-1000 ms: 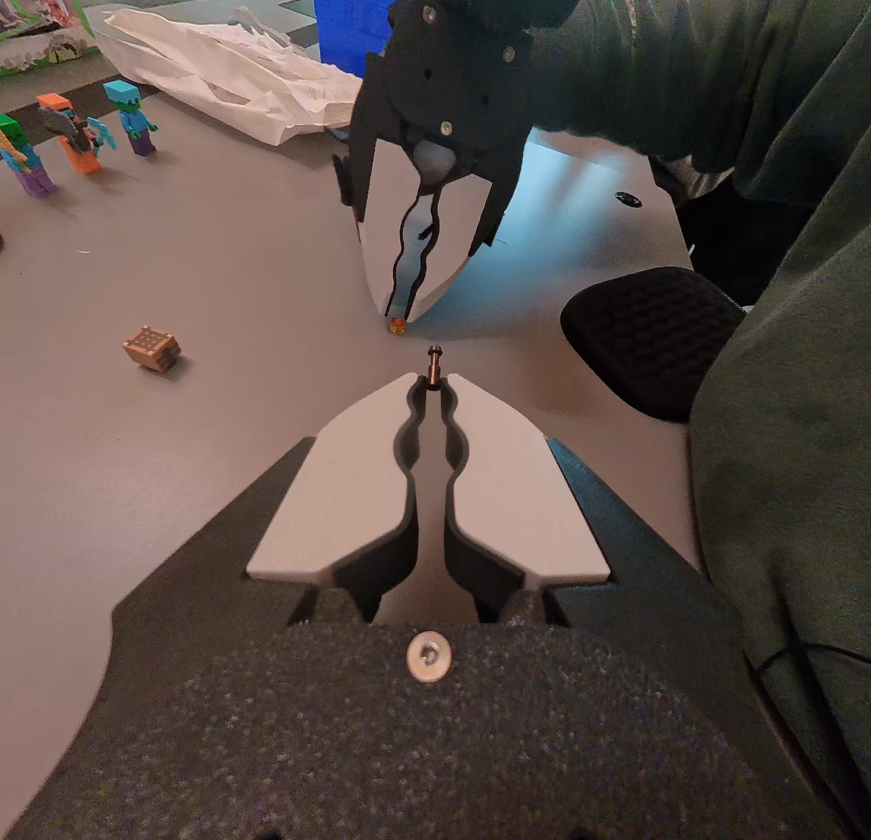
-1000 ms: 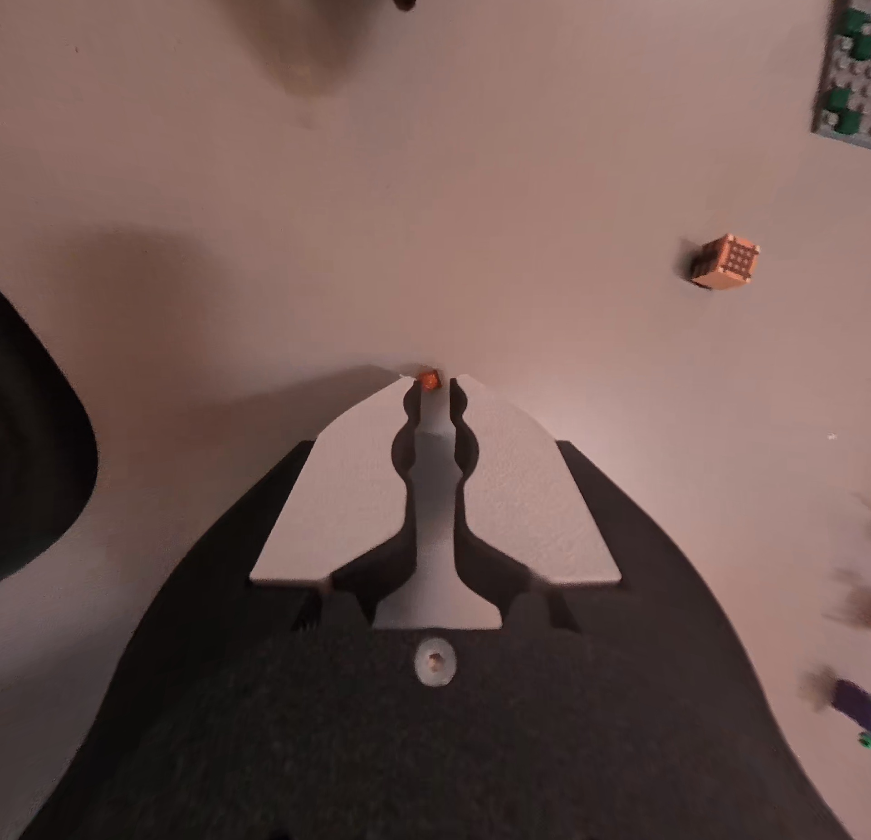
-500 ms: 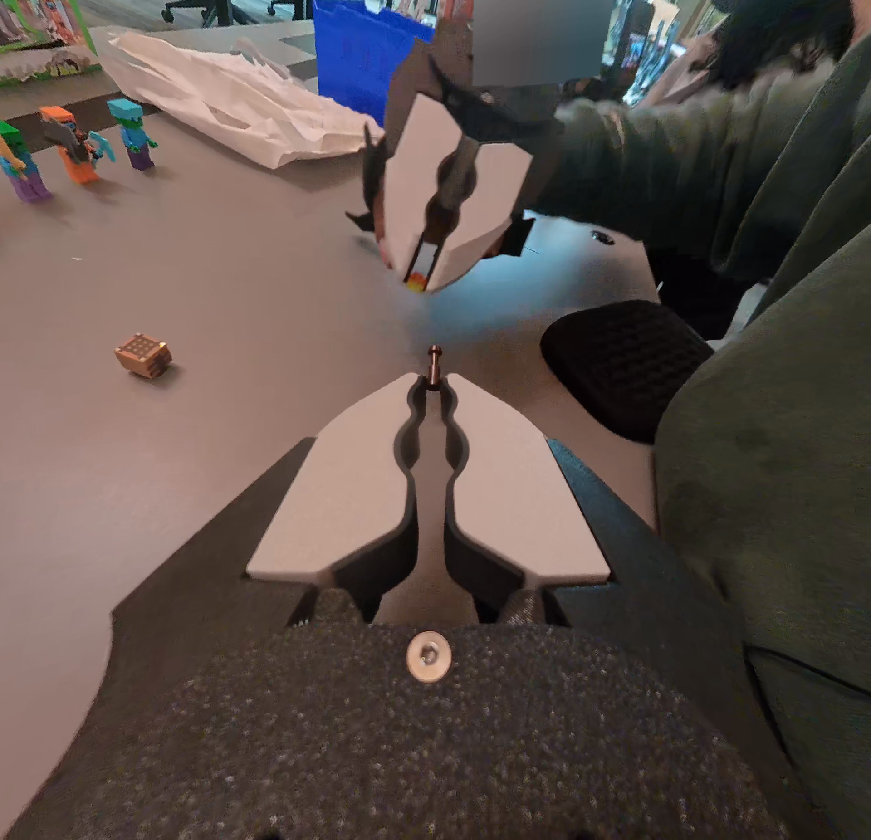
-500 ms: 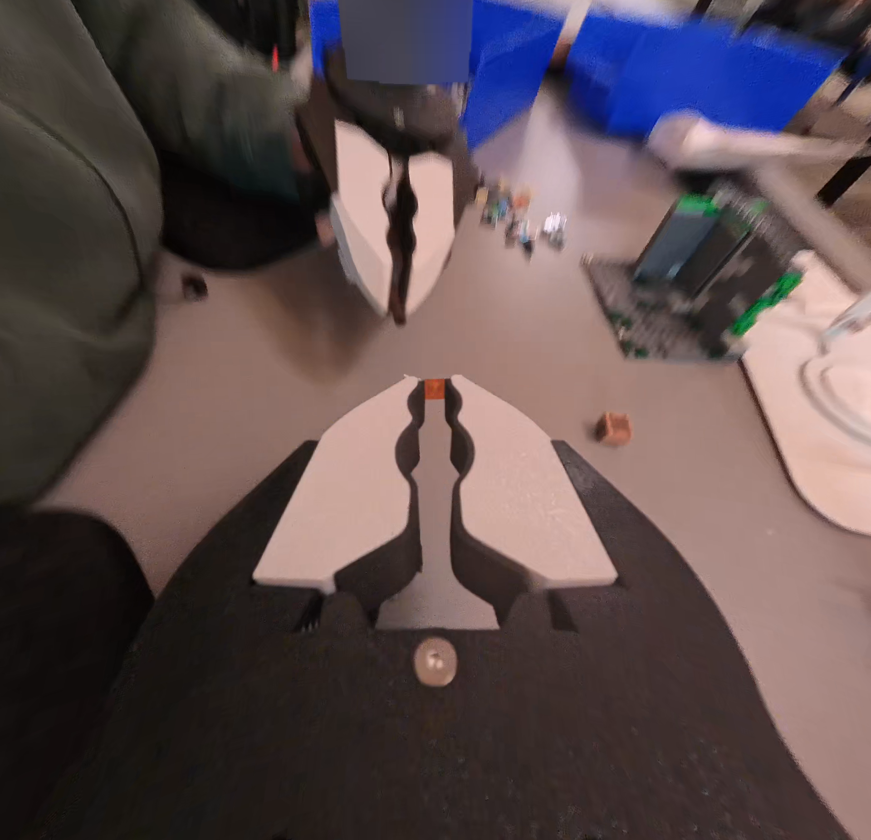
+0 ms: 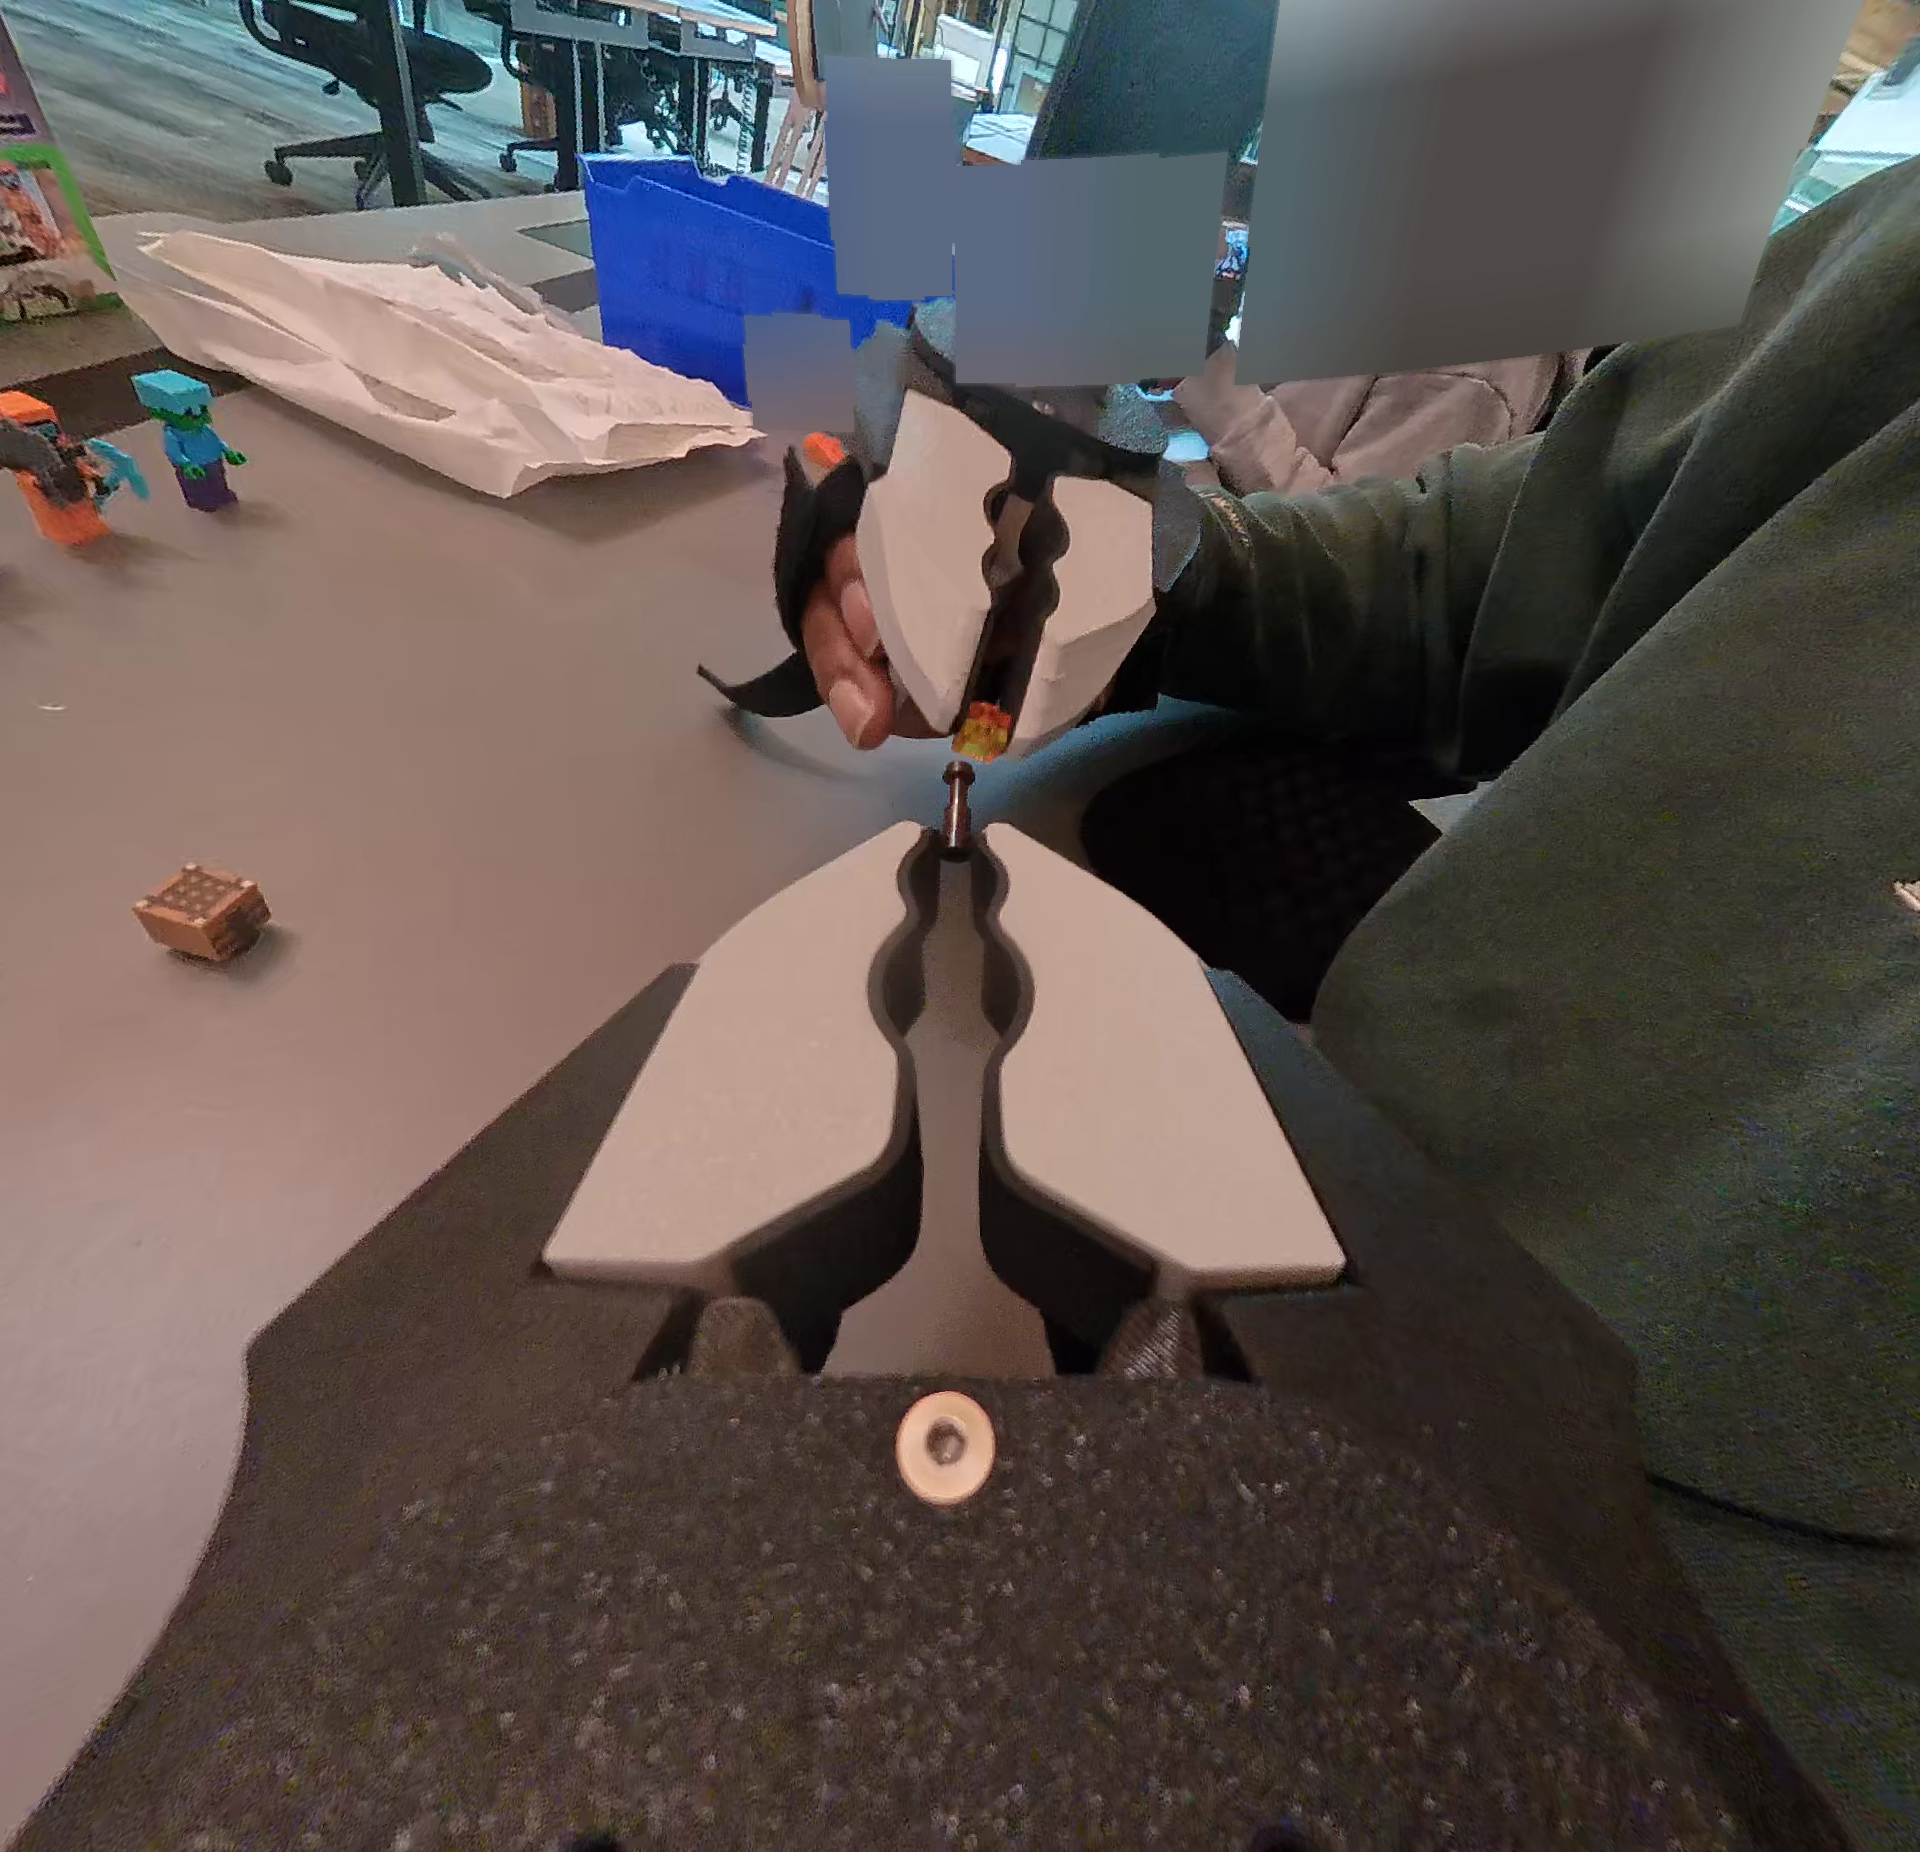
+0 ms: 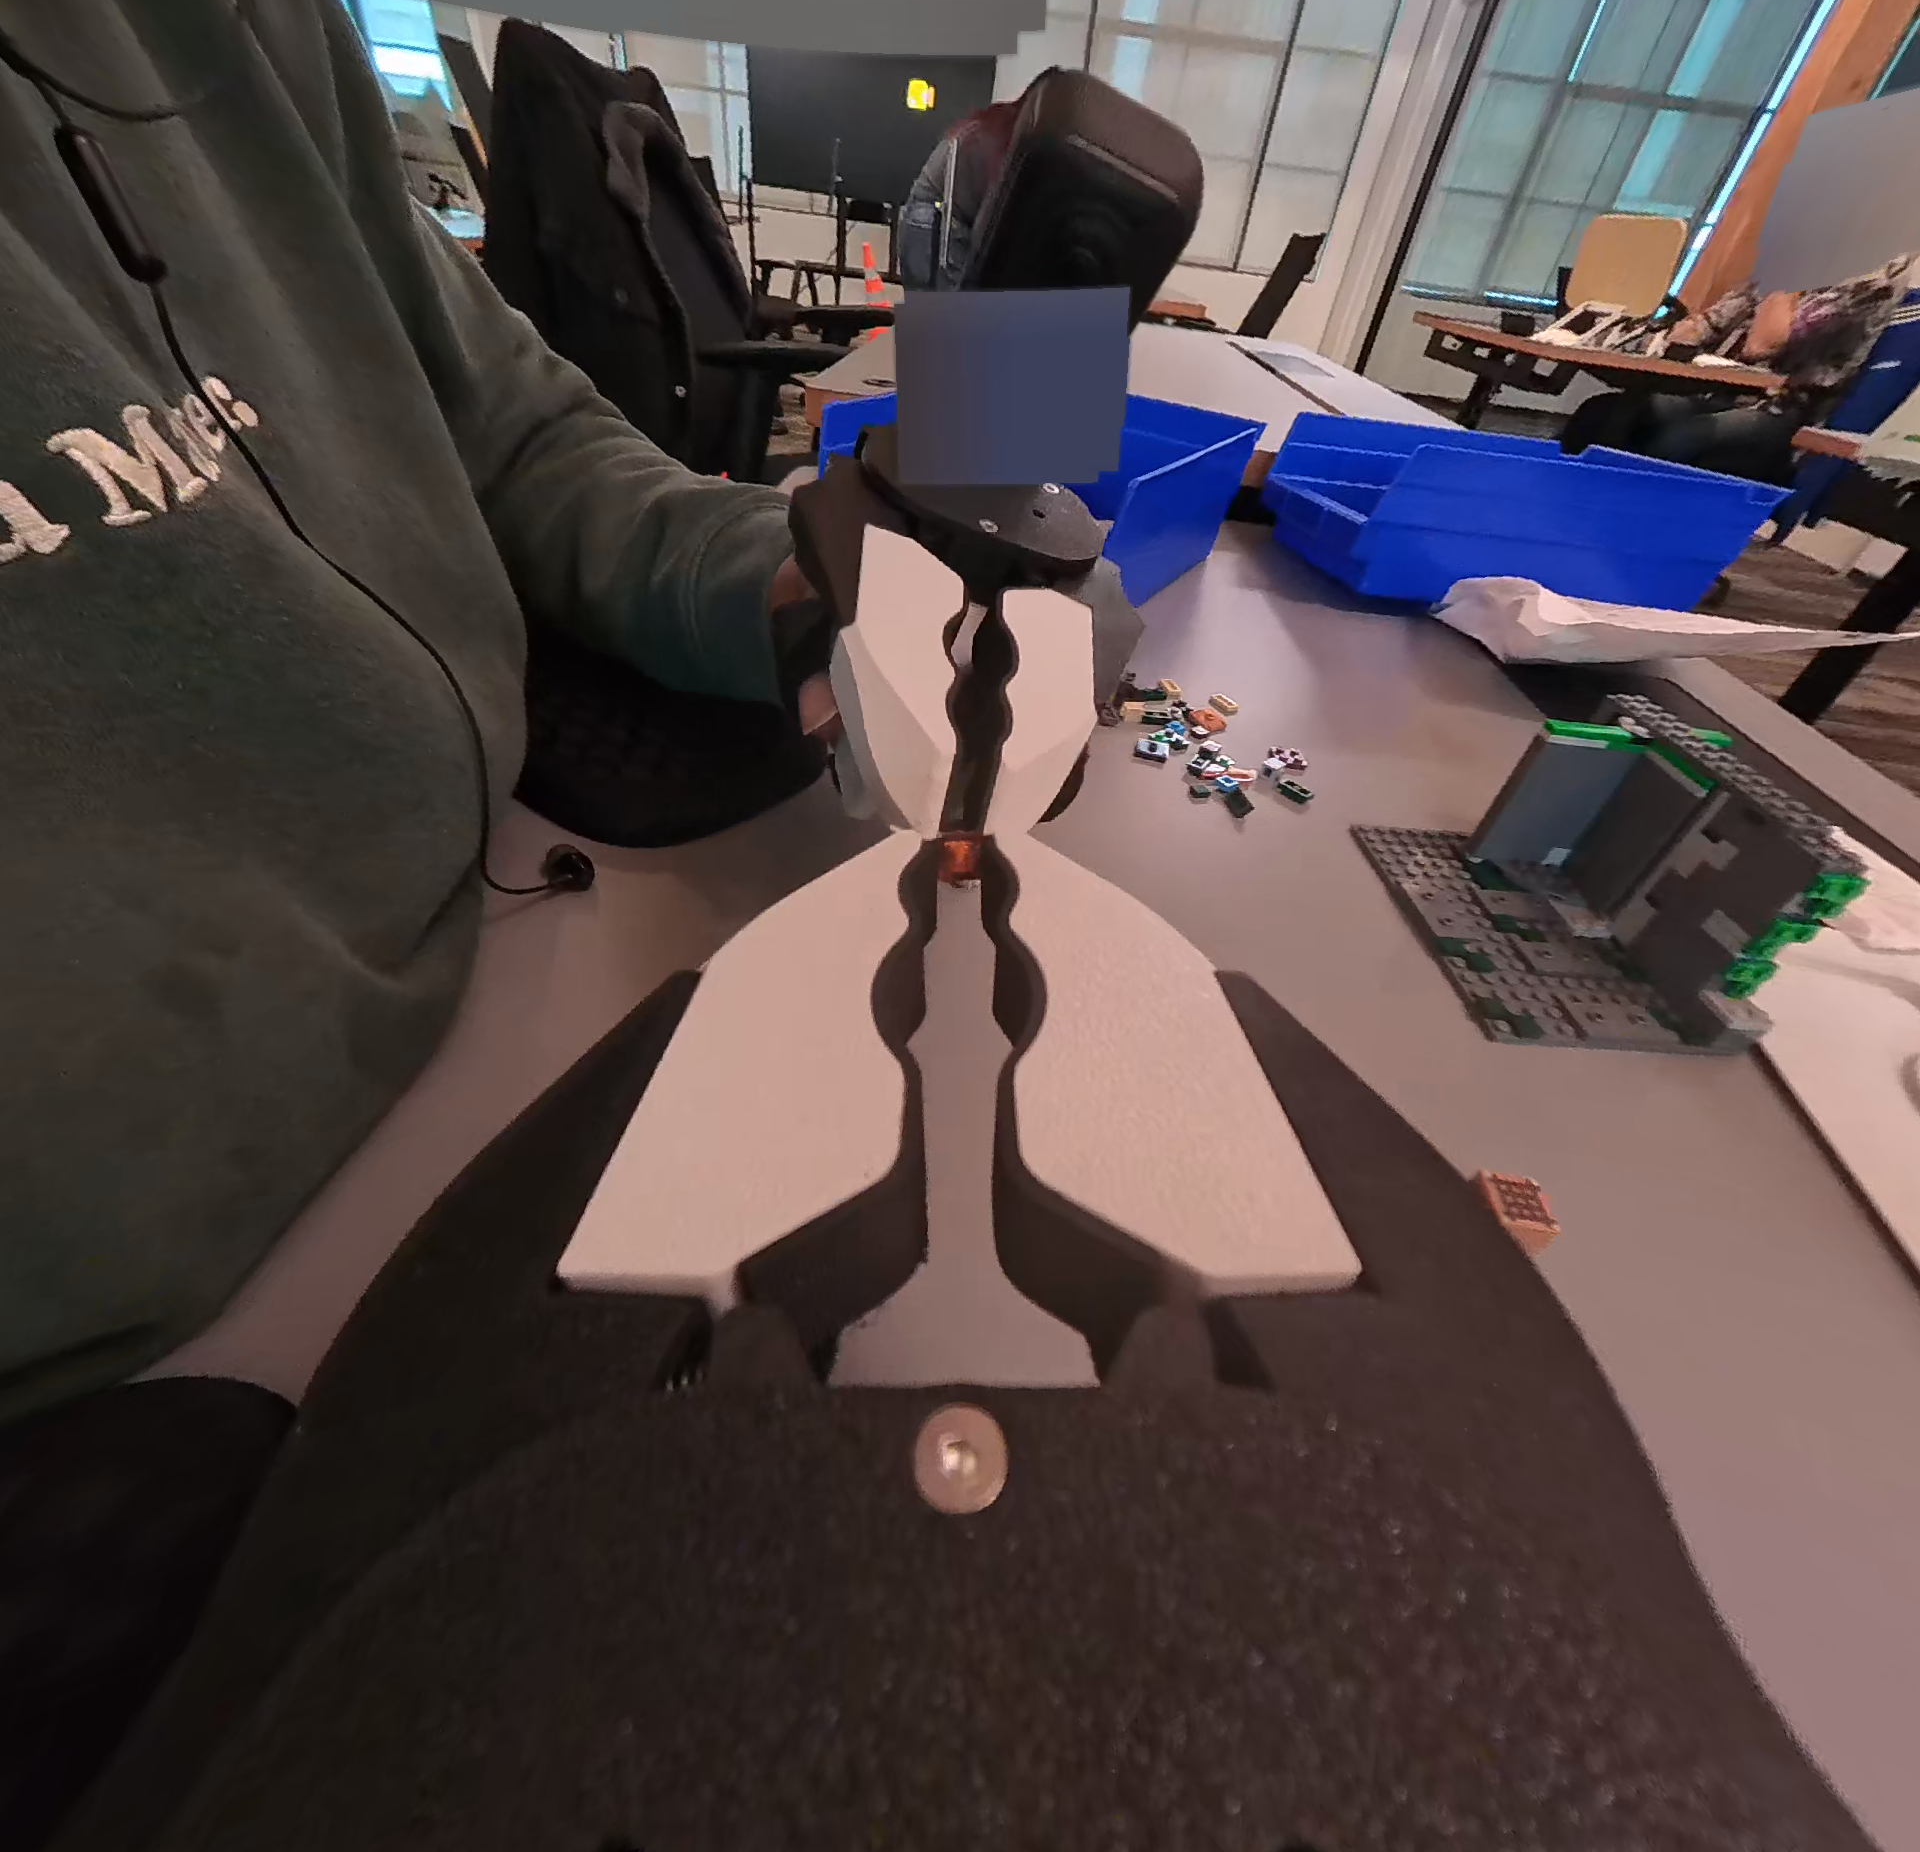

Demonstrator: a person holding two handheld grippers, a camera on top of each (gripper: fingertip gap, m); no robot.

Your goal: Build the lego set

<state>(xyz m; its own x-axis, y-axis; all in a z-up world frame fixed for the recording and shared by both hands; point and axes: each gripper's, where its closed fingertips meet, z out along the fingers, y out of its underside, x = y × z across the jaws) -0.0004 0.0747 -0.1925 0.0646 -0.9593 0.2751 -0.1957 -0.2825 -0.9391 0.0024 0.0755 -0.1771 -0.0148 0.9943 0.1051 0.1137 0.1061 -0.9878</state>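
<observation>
fingers: pale grey, wavy inner edges
gripper body: black, grainy, one silver screw
sleeve: dark green, perhaps fleece

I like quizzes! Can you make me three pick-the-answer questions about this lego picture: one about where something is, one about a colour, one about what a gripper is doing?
1. Where is the small brown cube?
A. On the table
B. In a blue bin
C. In a gripper

2. What colour is the piece in the right gripper?
A. Blue
B. Orange
C. White

3. What is the left gripper doing?
A. Wide open, empty
B. Resting in a bin
C. Shut on a dark pin

Answers: 1 A, it lies alone on the grey table. 2 B, orange shows at its tips. 3 C, the pin sticks out between its tips.
</observation>
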